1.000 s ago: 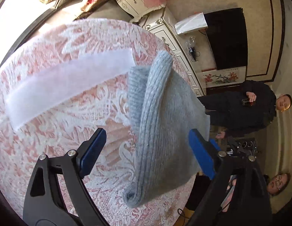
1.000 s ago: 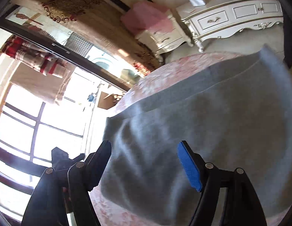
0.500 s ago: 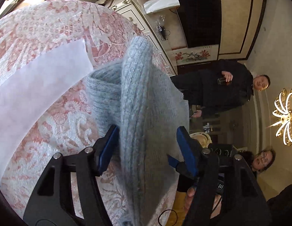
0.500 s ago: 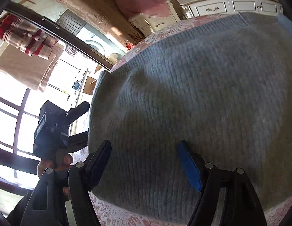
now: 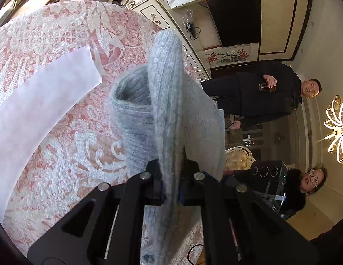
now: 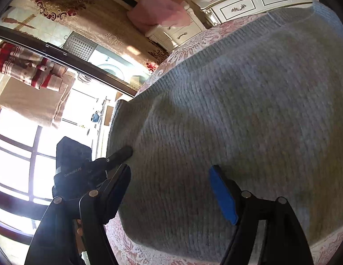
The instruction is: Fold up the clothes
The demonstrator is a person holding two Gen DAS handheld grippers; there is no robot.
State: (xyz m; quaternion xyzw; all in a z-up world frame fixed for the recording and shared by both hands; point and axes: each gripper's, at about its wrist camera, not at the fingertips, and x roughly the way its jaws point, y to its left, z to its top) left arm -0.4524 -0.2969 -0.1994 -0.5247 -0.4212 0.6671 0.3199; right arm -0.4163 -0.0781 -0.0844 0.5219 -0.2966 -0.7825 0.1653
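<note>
Since a second ago the left gripper (image 5: pixel 171 190) has pinched the grey sweater's (image 5: pixel 167 101) edge near the bedspread's (image 5: pixel 60 154) edge, the right gripper (image 6: pixel 171 190) spread above; next, carry the fold over.

The sweater (image 6: pixel 237 121) covers most of the table (image 5: pixel 60 154). Bare cloth lies left, beside the white strip (image 5: pixel 38 110).

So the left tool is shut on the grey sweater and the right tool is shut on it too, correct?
Not quite. The left tool is shut on the grey sweater, but the right wrist view shows the right tool open, its fingers spread over the knit.
</note>
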